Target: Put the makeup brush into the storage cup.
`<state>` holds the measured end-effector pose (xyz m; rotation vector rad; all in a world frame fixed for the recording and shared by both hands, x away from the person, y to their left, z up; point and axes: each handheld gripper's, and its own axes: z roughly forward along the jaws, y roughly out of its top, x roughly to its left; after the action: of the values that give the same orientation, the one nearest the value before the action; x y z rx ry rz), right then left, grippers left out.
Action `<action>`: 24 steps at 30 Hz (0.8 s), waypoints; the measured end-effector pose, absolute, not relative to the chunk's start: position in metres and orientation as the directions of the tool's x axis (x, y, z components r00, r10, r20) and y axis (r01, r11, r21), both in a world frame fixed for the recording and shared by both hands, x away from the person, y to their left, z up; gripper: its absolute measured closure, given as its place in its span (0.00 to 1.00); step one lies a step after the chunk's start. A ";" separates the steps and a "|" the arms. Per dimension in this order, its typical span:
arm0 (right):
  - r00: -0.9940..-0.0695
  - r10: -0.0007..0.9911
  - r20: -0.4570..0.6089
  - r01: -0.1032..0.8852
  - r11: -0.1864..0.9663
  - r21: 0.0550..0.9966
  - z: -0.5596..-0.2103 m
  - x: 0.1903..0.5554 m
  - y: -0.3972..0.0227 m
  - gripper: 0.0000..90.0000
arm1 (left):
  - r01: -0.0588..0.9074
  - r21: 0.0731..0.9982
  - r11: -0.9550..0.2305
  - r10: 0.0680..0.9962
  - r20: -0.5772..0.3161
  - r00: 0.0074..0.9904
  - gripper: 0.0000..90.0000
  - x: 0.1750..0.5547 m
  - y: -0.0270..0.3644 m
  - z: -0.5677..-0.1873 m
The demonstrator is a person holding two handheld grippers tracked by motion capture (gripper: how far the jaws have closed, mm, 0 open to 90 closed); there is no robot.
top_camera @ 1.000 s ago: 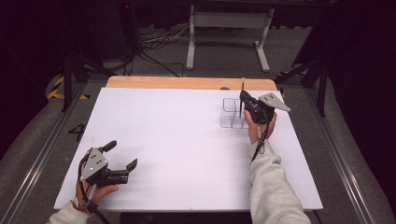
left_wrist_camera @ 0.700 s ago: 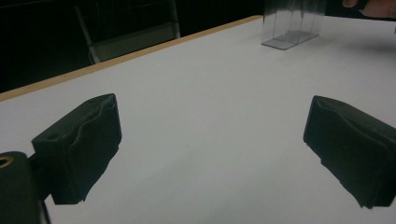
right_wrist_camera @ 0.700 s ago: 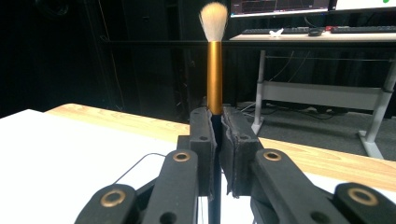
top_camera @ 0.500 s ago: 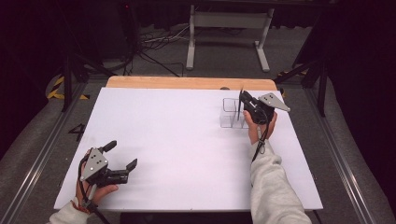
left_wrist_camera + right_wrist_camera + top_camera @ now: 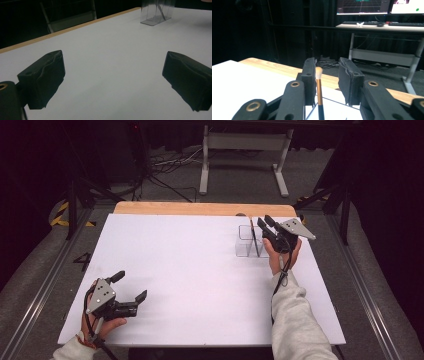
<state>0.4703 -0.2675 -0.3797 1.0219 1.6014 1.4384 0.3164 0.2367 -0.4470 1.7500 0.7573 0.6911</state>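
A clear acrylic organizer (image 5: pixel 246 247) stands on the white table (image 5: pixel 190 265) at the far right; it also sits far off in the left gripper view (image 5: pixel 156 12). A thin brush (image 5: pixel 252 237) stands in it, with a pale tip, gold ferrule and black handle. My right gripper (image 5: pixel 265 221) hovers just over the organizer. In the right gripper view the brush (image 5: pixel 319 82) rises between the parted jaws of my right gripper (image 5: pixel 327 67), close to the left one and apart from the right one. My left gripper (image 5: pixel 131 285) rests open at the near left corner, with nothing between its jaws (image 5: pixel 115 75).
The table's far edge is a wooden strip (image 5: pixel 200 209). Behind it stand a metal desk frame (image 5: pixel 242 150) and floor cables (image 5: pixel 165 167). Monitors (image 5: pixel 364 6) and a keyboard sit on the desk beyond. Aluminium rails run along both table sides.
The brush stands lower than a second ago, down in the organizer. The right gripper has barely shifted. The left gripper has not moved.
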 end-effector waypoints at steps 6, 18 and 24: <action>-0.415 0.909 -0.037 0.066 0.070 0.995 -0.374 0.465 -0.267 0.70 | 0.157 0.957 -0.243 0.770 0.092 0.632 0.06 0.316 0.237 -0.447; -0.430 0.900 -0.070 0.055 0.104 0.993 -0.365 0.453 -0.267 0.61 | 0.160 0.956 -0.245 0.770 0.091 0.631 0.06 0.317 0.236 -0.447; -0.433 0.897 -0.085 0.056 0.121 0.991 -0.362 0.448 -0.267 0.55 | 0.162 0.955 -0.248 0.770 0.093 0.631 0.06 0.316 0.236 -0.447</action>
<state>0.4480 -0.2673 -0.3623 0.9447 1.6418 1.4028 0.3163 0.2364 -0.4468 1.7581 0.7588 0.6940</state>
